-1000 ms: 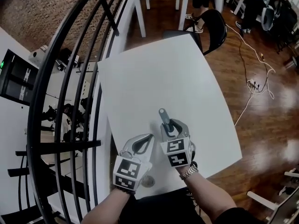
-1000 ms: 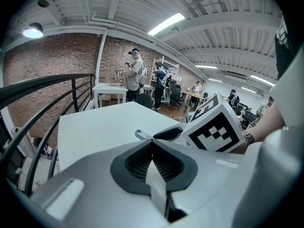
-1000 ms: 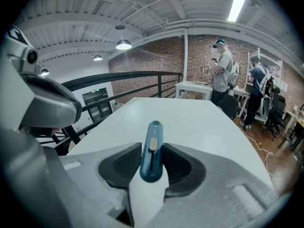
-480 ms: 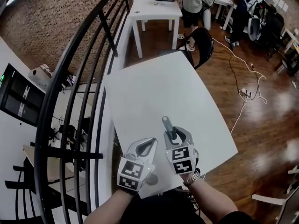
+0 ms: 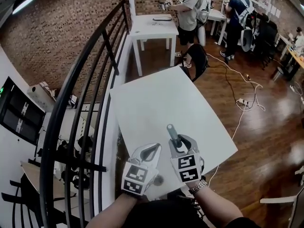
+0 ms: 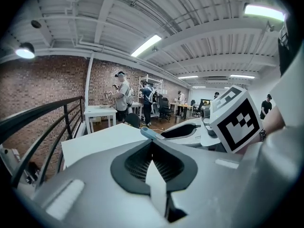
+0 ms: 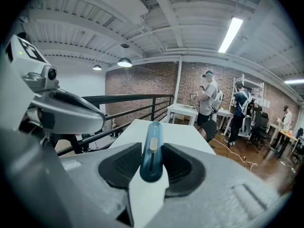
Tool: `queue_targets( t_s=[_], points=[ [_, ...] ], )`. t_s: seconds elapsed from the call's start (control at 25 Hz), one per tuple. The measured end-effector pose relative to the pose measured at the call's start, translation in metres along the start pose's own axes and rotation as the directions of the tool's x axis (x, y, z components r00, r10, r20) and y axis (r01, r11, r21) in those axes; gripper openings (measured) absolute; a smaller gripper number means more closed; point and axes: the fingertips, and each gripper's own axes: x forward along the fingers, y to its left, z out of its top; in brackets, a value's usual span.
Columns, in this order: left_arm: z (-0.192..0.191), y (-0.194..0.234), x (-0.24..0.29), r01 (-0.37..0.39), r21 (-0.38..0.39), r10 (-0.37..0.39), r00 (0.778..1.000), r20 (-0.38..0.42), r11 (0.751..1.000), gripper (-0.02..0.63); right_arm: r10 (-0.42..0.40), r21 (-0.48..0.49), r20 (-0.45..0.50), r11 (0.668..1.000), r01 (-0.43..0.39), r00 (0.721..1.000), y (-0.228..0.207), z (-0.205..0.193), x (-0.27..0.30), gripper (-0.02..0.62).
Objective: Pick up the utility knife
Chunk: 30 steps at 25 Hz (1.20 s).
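The utility knife (image 5: 171, 130), blue-grey with a pale slider, sticks forward out of my right gripper (image 5: 178, 140), which is shut on its rear half and held above the near part of the white table (image 5: 152, 99). In the right gripper view the utility knife (image 7: 152, 151) lies straight between the two dark pads, pointing away. My left gripper (image 5: 152, 148) hangs just left of the right one with its jaws closed together and nothing in them. In the left gripper view the knife's tip (image 6: 151, 133) shows just past the closed left gripper (image 6: 152, 144), with the right gripper (image 6: 190, 131) beside it.
A black metal railing (image 5: 88, 84) curves along the table's left side. A black chair (image 5: 196, 57) stands at the table's far corner, with a small white table (image 5: 153, 24) and people (image 5: 191, 6) beyond. A white cable (image 5: 243, 101) trails over the wooden floor at right.
Both grippers have risen from the table side by side, the right one keeping the knife. The table looks smaller and more of the room behind shows.
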Motion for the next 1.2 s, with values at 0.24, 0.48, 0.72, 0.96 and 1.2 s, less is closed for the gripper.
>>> queue_targets(
  t_s=[0.24, 0.48, 0.72, 0.96, 1.2],
  points=[
    [0.002, -0.012, -0.017, 0.038, 0.029, -0.039, 0.999, 0.028, 0.999, 0.017, -0.036, 0.006, 0.044, 0.999, 0.036, 0.998, 0.011, 0.005, -0.027, 0.132],
    [0.003, -0.017, -0.031, 0.059, 0.040, -0.060, 0.997, 0.045, 0.997, 0.017, -0.046, 0.006, 0.072, 0.999, 0.046, 0.996, 0.022, 0.009, -0.049, 0.133],
    [0.021, -0.022, -0.029, 0.052, 0.036, -0.055, 0.997, 0.063, 0.998, 0.017, -0.021, -0.003, 0.082, 1.000, 0.021, 0.996, 0.015, 0.022, -0.061, 0.133],
    [0.027, -0.031, -0.015, 0.041, 0.023, -0.042, 0.997, 0.070, 0.999, 0.017, 0.002, -0.025, 0.097, 1.000, 0.000, 0.995, 0.000, 0.028, -0.066, 0.133],
    [0.024, -0.036, -0.007, 0.023, 0.007, -0.023, 0.997, 0.069, 1.000, 0.017, 0.039, -0.050, 0.096, 0.998, -0.035, 0.995, -0.004, 0.021, -0.069, 0.133]
  ],
)
